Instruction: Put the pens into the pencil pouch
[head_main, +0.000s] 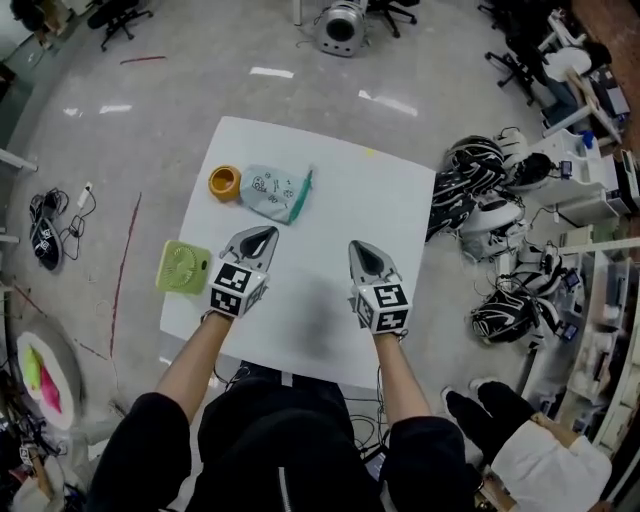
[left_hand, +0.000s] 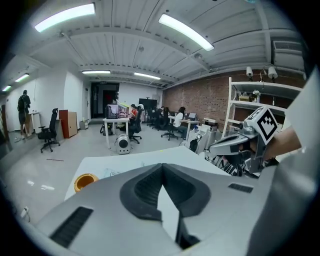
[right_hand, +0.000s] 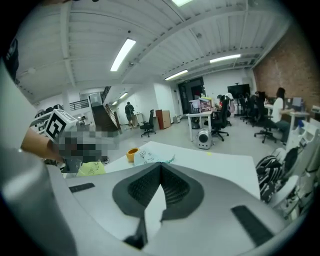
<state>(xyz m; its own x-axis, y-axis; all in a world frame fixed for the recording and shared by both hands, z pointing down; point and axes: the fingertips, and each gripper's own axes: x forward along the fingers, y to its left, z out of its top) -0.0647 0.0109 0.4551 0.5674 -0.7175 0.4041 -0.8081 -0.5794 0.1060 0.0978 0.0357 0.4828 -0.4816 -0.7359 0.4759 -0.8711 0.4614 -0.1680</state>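
Grey jaws meet on both the left gripper and the right gripper, nothing between them; both hover on the person's side of the pencil pouch. The pouch, pale with doodle print and a teal edge, lies flat. An orange ring sits just left of the pouch, and bare white counter spreads to its right.

Left tongs and right tongs, tips together, hang over the white table near the pencil pouch.
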